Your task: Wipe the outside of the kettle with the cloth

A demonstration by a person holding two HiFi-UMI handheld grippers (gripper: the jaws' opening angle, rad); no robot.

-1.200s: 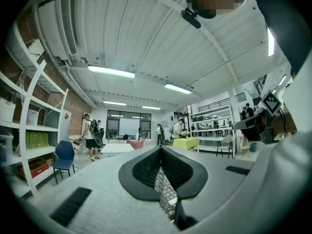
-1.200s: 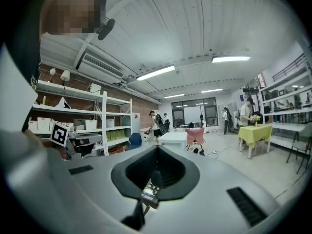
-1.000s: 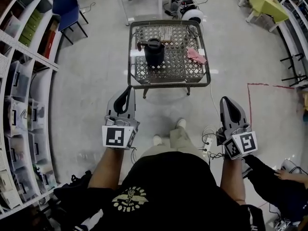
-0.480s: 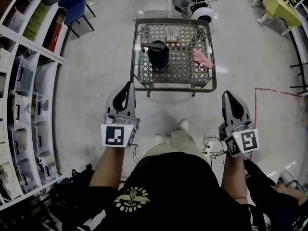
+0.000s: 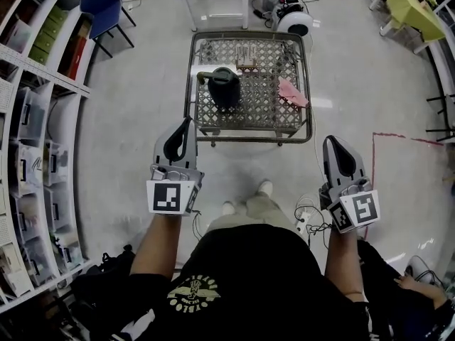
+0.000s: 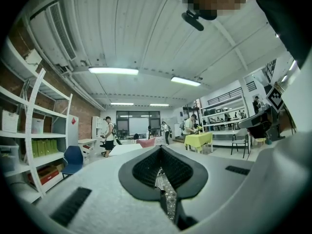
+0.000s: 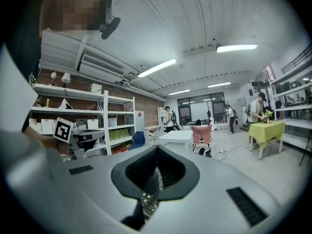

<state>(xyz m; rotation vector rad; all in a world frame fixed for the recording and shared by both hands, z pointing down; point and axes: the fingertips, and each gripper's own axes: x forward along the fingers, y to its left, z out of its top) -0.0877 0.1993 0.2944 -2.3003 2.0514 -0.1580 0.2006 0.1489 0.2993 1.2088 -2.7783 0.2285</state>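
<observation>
- Presently, the left tool is clenched: the left gripper view shows its jaws together with nothing gripped, and only a sliver of wire mesh shows through the slit behind them.
- The right tool is likewise clenched and empty, as the right gripper view shows.
- Both tools are held roughly level and point toward the table. They are well apart from each other, one on either side of the person's body.
- The table has a wire-mesh top in a dark metal frame.
- The kettle is black. It stands upright on the near-left part of the mesh, with a projecting part toward the picture's left.
- The cloth is pink and lies crumpled on the right part of the mesh, apart from the kettle.
- A small object sits at the far edge of the table; it cannot be identified.
- Bare grey floor lies between the tools and the table, and neither tool touches anything on it.
- Shelving loaded with boxes lines the left side, with a blue chair at its far end.
- A yellow-green table stands at upper right.
- A red tape line marks the floor at right.
- A power strip with cables lies just beside the person's feet.
- A second person is low on the floor at the bottom right.
</observation>
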